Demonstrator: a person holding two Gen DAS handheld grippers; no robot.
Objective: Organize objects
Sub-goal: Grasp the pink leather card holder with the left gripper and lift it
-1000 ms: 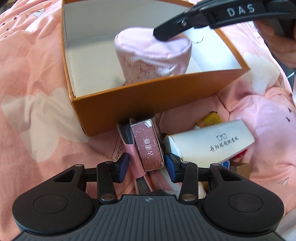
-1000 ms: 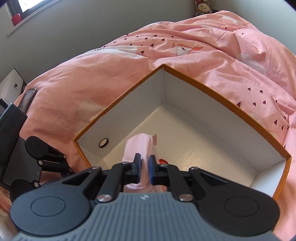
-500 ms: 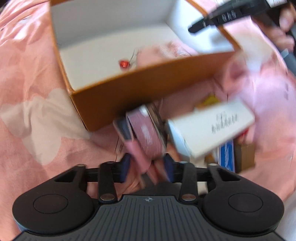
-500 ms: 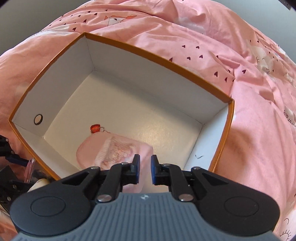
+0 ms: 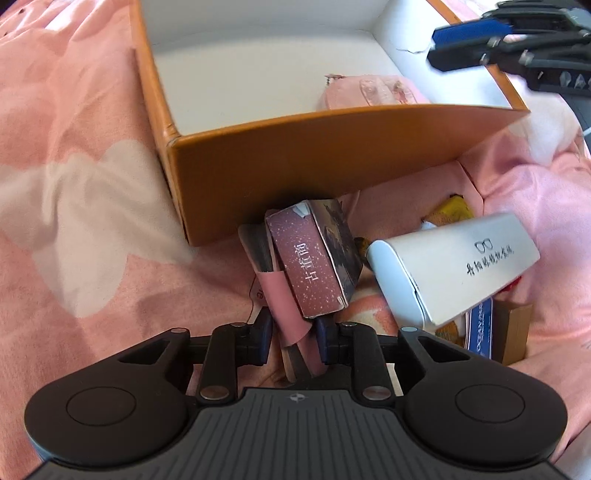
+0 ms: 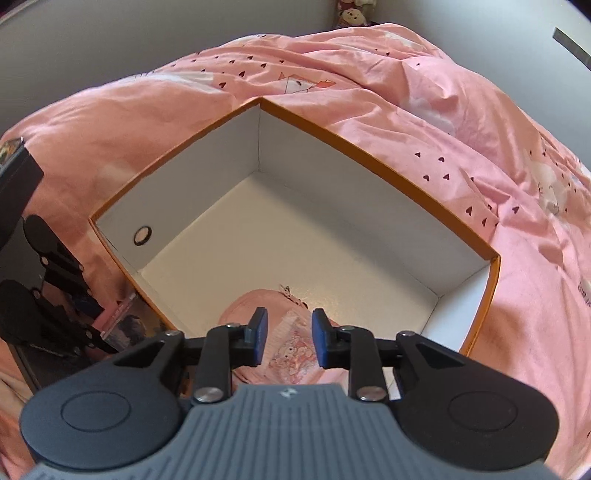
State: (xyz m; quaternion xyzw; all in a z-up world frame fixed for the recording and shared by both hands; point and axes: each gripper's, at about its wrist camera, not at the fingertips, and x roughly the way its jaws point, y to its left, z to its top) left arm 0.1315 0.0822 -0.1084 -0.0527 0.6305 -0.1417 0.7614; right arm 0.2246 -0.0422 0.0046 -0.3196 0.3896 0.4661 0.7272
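An orange box with a white inside (image 5: 332,147) (image 6: 369,147) sits on the pink bedspread. A pink pouch (image 5: 373,92) (image 6: 291,350) lies flat on its floor near the front wall. My right gripper (image 6: 289,338) is open and empty just above the pouch; it also shows in the left wrist view (image 5: 469,44). My left gripper (image 5: 293,334) is shut on a bundle: a maroon card box (image 5: 312,258) with a pink-banded dark item (image 5: 277,291) beside it, held in front of the orange box's near wall.
A white glasses case (image 5: 454,266) lies right of the bundle, over a blue booklet (image 5: 480,328), a brown box (image 5: 513,328) and a yellow item (image 5: 452,210). Rumpled pink bedding (image 6: 406,92) surrounds the box. A plush toy (image 6: 351,14) sits at the far wall.
My right gripper let go of the pink pouch, which now lies flat in the box, and opened wider. My left gripper closed on the maroon box bundle and lifted it slightly.
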